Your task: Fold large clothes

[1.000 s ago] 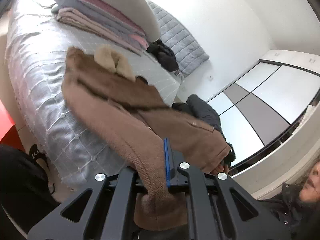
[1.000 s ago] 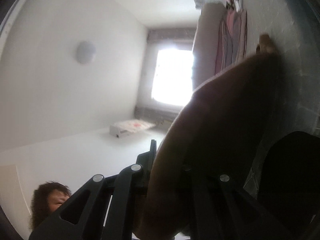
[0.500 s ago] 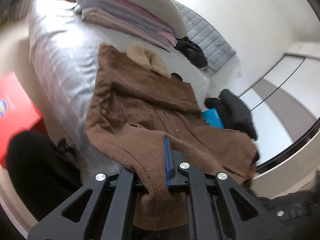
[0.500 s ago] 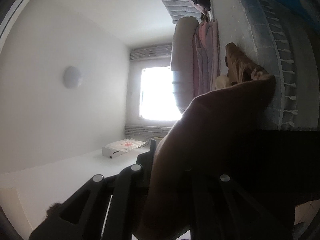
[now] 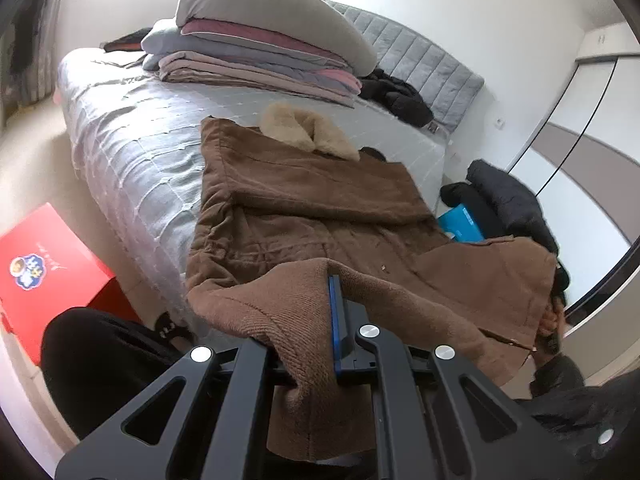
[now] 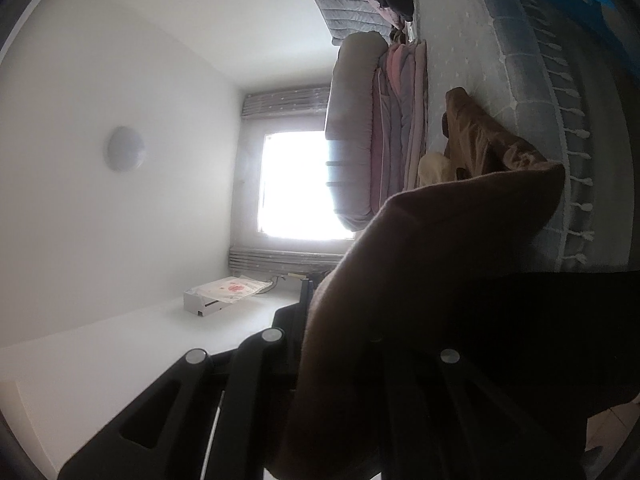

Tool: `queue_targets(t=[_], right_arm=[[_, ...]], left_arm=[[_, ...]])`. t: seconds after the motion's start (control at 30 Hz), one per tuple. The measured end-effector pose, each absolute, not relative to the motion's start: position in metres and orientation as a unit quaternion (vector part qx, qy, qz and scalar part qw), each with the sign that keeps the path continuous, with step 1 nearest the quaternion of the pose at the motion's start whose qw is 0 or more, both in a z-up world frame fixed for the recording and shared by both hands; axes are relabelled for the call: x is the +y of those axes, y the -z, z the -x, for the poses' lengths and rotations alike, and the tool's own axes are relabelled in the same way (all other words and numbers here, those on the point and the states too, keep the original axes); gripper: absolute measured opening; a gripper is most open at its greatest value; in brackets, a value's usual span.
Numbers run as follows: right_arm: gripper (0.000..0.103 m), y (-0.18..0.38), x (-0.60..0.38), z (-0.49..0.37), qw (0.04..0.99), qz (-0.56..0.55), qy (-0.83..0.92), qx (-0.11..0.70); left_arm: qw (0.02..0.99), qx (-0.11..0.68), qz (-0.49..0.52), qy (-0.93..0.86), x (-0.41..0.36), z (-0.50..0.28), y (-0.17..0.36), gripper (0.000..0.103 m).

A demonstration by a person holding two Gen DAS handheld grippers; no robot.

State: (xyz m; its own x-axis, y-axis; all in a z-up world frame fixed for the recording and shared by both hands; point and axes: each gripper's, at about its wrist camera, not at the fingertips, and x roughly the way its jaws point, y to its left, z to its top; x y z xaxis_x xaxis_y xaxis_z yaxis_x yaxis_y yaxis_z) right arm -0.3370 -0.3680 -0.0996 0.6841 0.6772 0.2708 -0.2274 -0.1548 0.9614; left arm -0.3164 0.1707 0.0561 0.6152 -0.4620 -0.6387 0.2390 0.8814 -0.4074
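Note:
A large brown coat (image 5: pixel 304 216) with a cream fur collar (image 5: pixel 308 130) lies spread lengthwise on the grey quilted bed (image 5: pixel 132 128). Its hem end hangs off the near edge of the bed. My left gripper (image 5: pixel 316 320) is shut on the coat's near hem corner. My right gripper (image 6: pixel 340 320) is shut on the other hem corner of the coat (image 6: pixel 440 264), and the cloth covers most of its fingers. The right hem corner also shows raised at the right of the left wrist view (image 5: pixel 532 280).
A stack of folded bedding and a pillow (image 5: pixel 260 40) lies at the head of the bed. Black clothes (image 5: pixel 396 94) lie by the headboard. A dark jacket (image 5: pixel 508 200) and a blue box (image 5: pixel 460 226) sit beside the bed. A red box (image 5: pixel 44 264) stands on the floor at left.
Both grippers have pulled back from the bed with the hem, and the coat now lies flatter and more stretched out. The left view has swung to show more floor.

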Motion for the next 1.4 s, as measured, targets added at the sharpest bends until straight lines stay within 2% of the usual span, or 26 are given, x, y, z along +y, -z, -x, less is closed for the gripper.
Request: queue_targets(t=[0.23, 0.5, 0.7, 0.83, 0.93, 1.07, 1.17, 1.2, 1.23, 1.37, 1.4], right_arm=[[0.013, 0.068, -0.367, 0.284, 0.64, -0.653, -0.373, 0.156], [0.013, 0.054, -0.377, 0.157, 0.651, -0.659, -0.341, 0.162], [0.013, 0.09, -0.367, 0.028, 0.666, -0.667, -0.253, 0.22], [0.014, 0.157, -0.344, -0.045, 0.661, -0.653, -0.142, 0.341], [0.014, 0.175, -0.345, -0.051, 0.648, -0.674, -0.137, 0.328], [0.017, 0.155, -0.35, -0.046, 0.65, -0.675, -0.17, 0.306], [0.028, 0.141, -0.355, -0.062, 0.656, -0.67, -0.175, 0.301], [0.041, 0.146, -0.355, -0.071, 0.644, -0.68, -0.165, 0.31], [0.06, 0.153, -0.356, -0.077, 0.626, -0.696, -0.16, 0.314], [0.065, 0.166, -0.36, -0.069, 0.571, -0.755, -0.137, 0.292], [0.069, 0.161, -0.362, -0.063, 0.576, -0.753, -0.141, 0.284]], left_arm=[[0.88, 0.373, 0.196, 0.22, 0.195, 0.267, -0.074, 0.005], [0.871, 0.365, 0.259, 0.2, 0.214, 0.125, -0.084, 0.005], [0.87, 0.378, 0.292, 0.123, 0.223, -0.013, -0.045, 0.005], [0.84, 0.439, 0.316, 0.054, 0.226, -0.089, 0.04, 0.007], [0.817, 0.46, 0.345, 0.034, 0.233, -0.106, 0.077, 0.007], [0.825, 0.441, 0.351, 0.048, 0.235, -0.11, 0.064, 0.007], [0.829, 0.443, 0.34, 0.032, 0.227, -0.123, 0.069, 0.008], [0.826, 0.444, 0.346, 0.027, 0.228, -0.127, 0.074, 0.008], [0.821, 0.447, 0.354, 0.024, 0.23, -0.129, 0.078, 0.008], [0.761, 0.455, 0.46, 0.048, 0.255, -0.129, 0.096, 0.01], [0.744, 0.45, 0.489, 0.059, 0.262, -0.127, 0.095, 0.012]])
